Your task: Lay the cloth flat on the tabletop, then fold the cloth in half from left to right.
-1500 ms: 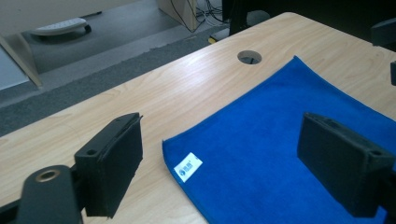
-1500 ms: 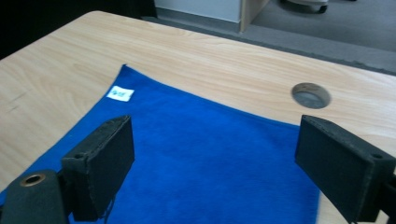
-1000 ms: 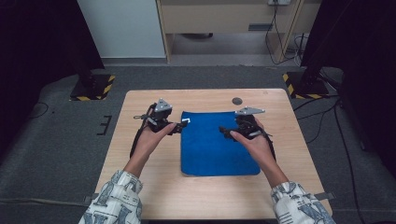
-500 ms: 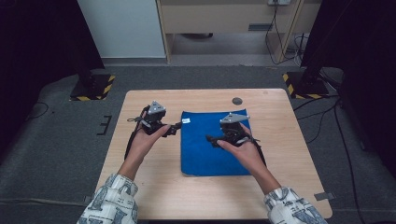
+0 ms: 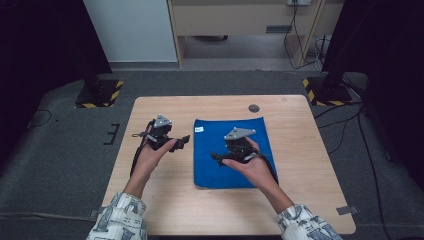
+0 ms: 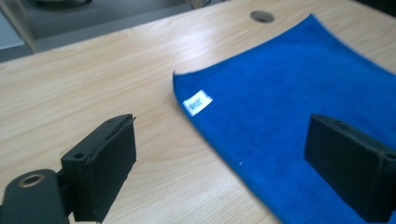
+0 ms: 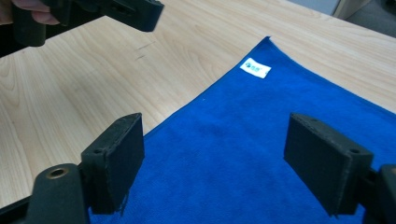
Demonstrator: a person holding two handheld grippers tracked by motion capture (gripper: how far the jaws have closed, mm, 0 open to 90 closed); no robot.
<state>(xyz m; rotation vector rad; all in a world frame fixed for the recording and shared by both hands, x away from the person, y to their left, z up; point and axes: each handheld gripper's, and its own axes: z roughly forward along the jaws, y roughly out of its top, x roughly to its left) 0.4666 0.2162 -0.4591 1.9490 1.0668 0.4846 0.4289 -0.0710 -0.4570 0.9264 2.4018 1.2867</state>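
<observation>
High view showed the blue cloth (image 5: 231, 152) lying flat and spread out on the wooden surface (image 5: 165, 210), a little right of its middle, with its small white label (image 5: 199, 129) at the far left corner. From where I stood nothing had been done to it yet: no fold, no lifted corner, no crease that I could make out. The left gripper (image 5: 181, 142) hung just beside the cloth's left edge, near the labelled corner, and in the left gripper view its fingers (image 6: 105, 163) were spread wide, one over bare wood and the other over the blue, holding nothing. The right gripper (image 5: 216, 157) was above the cloth's left half (pointing toward that same edge), and the right gripper view had its fingers (image 7: 119, 156) likewise spread apart, empty, with the hem passing between them below. So I judged the work to be at its very start, an approach to the left edge, with both pinches on the cloth and whatever fold or lift was meant all left to do. A dark round hole (image 5: 254, 108) sat in the surface beyond the cloth, well clear of both hands.
</observation>
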